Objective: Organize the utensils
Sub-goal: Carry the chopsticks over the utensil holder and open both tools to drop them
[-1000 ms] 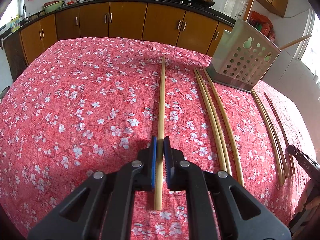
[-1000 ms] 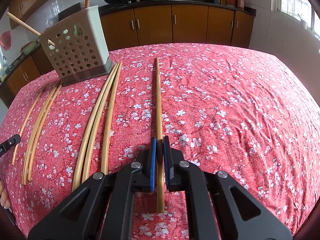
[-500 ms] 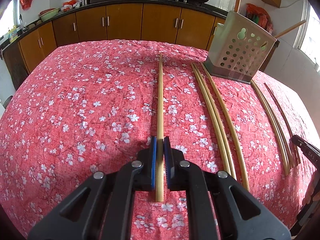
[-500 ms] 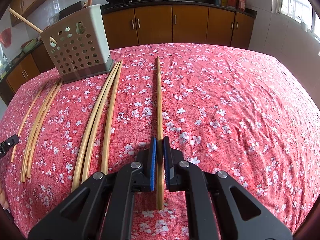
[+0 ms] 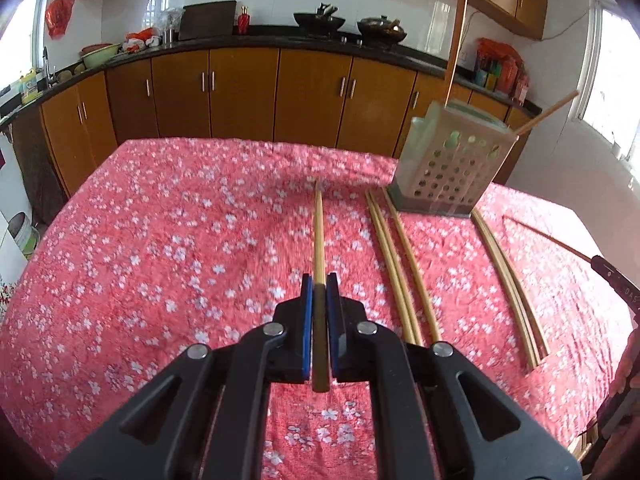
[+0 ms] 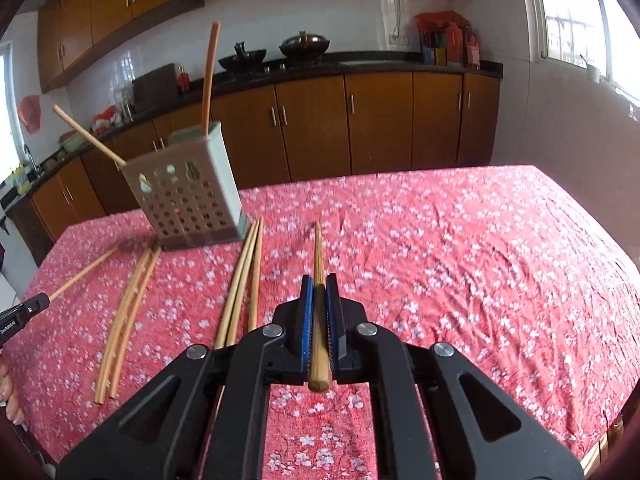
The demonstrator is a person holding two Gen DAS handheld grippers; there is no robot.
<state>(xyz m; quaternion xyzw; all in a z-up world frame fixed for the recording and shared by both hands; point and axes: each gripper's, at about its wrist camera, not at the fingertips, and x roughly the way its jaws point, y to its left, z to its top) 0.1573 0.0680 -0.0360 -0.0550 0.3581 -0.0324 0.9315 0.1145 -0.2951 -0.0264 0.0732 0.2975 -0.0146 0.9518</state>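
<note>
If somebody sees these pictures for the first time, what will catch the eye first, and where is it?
First, each gripper, left gripper and right gripper, is shut on one chopstick pointing forward at the centre of its view. Behind stands a perforated holder with two sticks in it. Loose chopsticks lie in groups on the red flowered tablecloth near it.

A pale wooden chopstick (image 5: pixel 318 236) points straight ahead above the cloth, and a second chopstick (image 6: pixel 319 264) does the same. More chopsticks lie flat: a group of three (image 5: pixel 394 264) just before the holder and another bundle (image 5: pixel 506 276) farther right. The perforated grey utensil holder (image 5: pixel 450 168) stands upright (two sticks lean inside it).
</note>
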